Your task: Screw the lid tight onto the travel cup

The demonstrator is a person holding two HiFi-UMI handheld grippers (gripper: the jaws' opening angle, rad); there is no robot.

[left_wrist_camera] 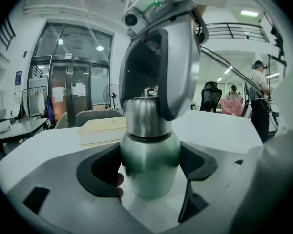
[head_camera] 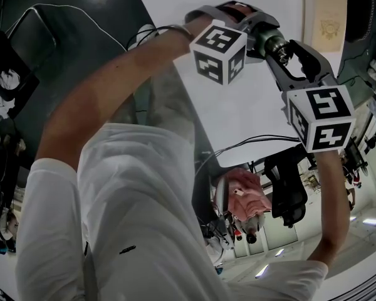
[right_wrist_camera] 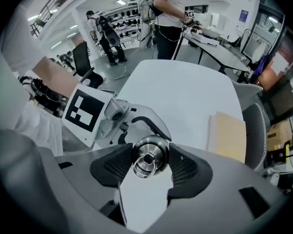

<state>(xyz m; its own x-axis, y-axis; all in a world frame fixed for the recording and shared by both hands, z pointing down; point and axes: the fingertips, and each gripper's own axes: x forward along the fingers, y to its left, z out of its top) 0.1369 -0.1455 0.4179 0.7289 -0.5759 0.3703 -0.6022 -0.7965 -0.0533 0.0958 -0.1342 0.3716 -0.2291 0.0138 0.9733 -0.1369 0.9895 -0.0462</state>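
Observation:
A brushed steel travel cup (left_wrist_camera: 149, 162) stands between the pads of my left gripper (left_wrist_camera: 149, 177), which press on its rounded body from both sides. Its steel lid (left_wrist_camera: 144, 116) sits on top of the cup. Seen from above in the right gripper view, the lid (right_wrist_camera: 149, 155) carries a small ring, and my right gripper (right_wrist_camera: 147, 168) is closed round it with both pads against its rim. In the head view the two grippers meet at the cup (head_camera: 274, 42) above the white table (head_camera: 238, 118), left gripper (head_camera: 260, 33) from the left, right gripper (head_camera: 287, 58) from the right.
A tan flat box (right_wrist_camera: 227, 135) lies on the table beyond the cup, also visible as the tan box (left_wrist_camera: 105, 128) in the left gripper view. A black cable (head_camera: 257, 140) runs along the table edge. Office chairs (left_wrist_camera: 210, 94) and people stand further off.

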